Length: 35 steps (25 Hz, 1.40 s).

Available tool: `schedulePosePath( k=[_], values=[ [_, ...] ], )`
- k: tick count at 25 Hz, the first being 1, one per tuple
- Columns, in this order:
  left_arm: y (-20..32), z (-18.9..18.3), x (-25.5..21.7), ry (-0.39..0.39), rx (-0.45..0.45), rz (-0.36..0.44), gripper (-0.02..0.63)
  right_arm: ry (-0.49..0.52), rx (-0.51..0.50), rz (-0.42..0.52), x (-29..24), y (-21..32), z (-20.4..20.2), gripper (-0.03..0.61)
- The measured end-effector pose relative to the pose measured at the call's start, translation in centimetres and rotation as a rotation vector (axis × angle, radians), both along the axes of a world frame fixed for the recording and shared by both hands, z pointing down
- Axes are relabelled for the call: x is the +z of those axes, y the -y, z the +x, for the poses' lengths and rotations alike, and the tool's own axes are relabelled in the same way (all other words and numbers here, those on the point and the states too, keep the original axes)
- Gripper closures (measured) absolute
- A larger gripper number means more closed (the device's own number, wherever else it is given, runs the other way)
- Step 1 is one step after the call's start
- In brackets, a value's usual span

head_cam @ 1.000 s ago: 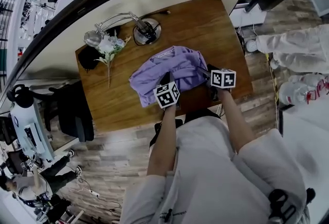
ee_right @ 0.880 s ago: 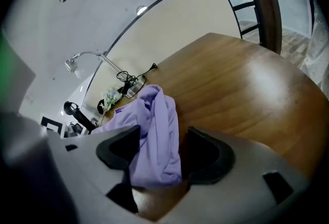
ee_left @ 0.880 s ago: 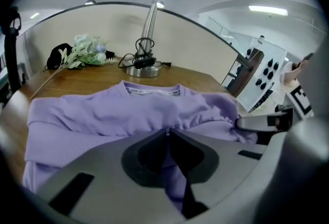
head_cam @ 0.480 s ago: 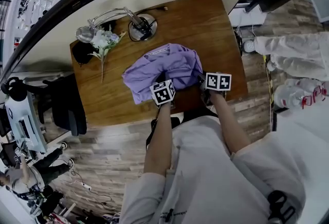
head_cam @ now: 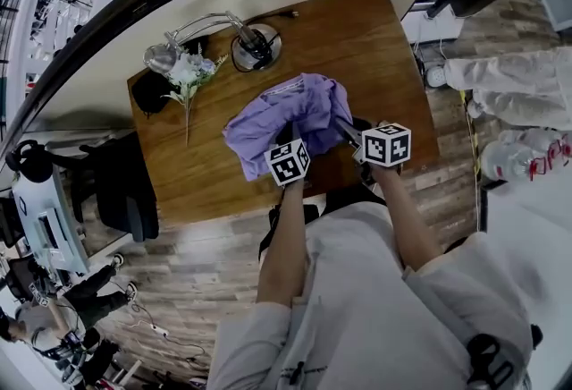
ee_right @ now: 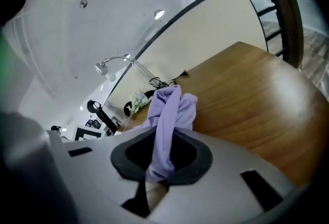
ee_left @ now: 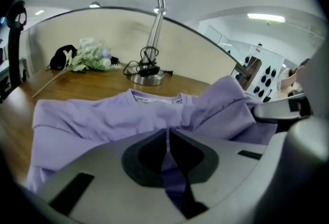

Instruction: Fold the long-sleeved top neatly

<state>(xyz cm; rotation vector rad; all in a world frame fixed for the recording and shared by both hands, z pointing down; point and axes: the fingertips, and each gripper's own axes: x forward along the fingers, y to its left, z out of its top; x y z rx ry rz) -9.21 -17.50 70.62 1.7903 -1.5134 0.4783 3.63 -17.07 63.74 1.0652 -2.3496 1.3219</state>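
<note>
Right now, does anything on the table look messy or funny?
Yes. The purple long-sleeved top is crumpled in a heap on the wooden table, not flat. The right gripper, whose jaws have just been closing on it, holds one bunched part up; the left gripper pinches its near edge.

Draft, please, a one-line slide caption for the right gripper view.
Right claw, its jaws just closing, pinches a bunched fold of the lilac fabric long-sleeved top over the brown wooden table.

What I had on
I wore a white short-sleeved shirt (head_cam: 357,290); the grey left gripper (ee_left: 167,138) and right gripper (ee_right: 160,141) bore black-and-white marker cubes (head_cam: 386,145).
</note>
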Motion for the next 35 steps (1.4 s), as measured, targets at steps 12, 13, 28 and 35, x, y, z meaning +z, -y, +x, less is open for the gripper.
schedulePosePath(
  k=[12, 13, 28, 35],
  values=[
    [2.5, -0.1, -8.0, -0.329, 0.259, 0.176, 0.575, -0.175, -0.221, 0.269, -5.1, -1.8, -8.9, 0.523],
    [2.2, -0.6, -8.5, -0.343, 0.253, 0.18, 0.575, -0.191, -0.241, 0.287, -5.5, -1.9, -9.7, 0.523],
    [-4.6, -13.0, -5.8, -0.254, 0.246, 0.103, 0.575, -0.5, -0.688, 0.445, -2.9, -8.8, -24.9, 0.517],
    [-8.1, -17.2, -2.7, -0.272, 0.251, -0.008, 0.574, -0.581, -0.777, 0.407, 1.5, -10.7, -28.2, 0.509]
  ],
)
